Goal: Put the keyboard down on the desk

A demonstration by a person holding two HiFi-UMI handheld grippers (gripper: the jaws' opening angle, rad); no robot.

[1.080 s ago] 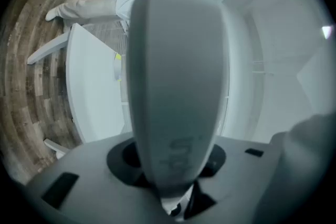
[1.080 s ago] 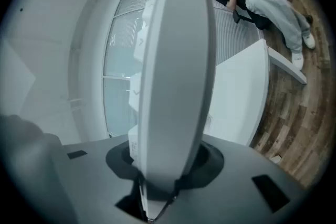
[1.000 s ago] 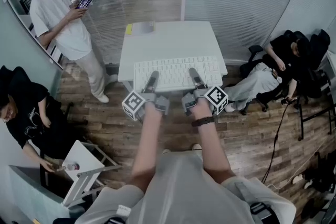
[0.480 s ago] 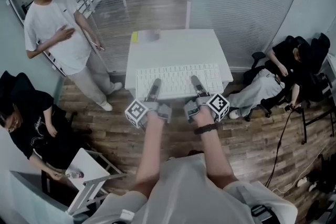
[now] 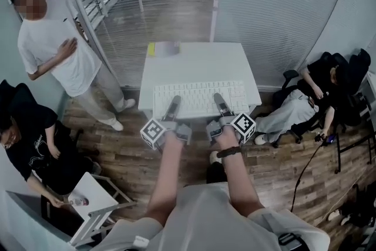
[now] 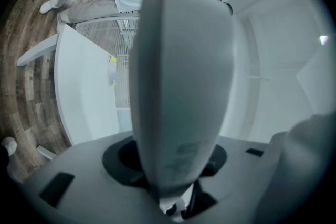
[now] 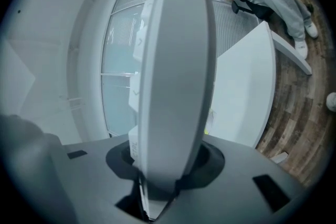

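Note:
A white keyboard hangs level over the near half of a small white desk; whether it touches the desktop I cannot tell. My left gripper grips its near edge left of the middle. Its jaws have just been opening a little, with the keyboard between them. My right gripper is shut on the same edge right of the middle. In the left gripper view the keyboard fills the centre edge-on, with the desk beside it. In the right gripper view the keyboard hides the jaws.
A yellow note and a grey object lie at the desk's far left corner. A person stands left of the desk. Others sit at the left and right. A glass partition stands behind the desk.
Both grippers and the keyboard keep their place over the desk. The standing person has lowered a phone and brought a hand to the chest.

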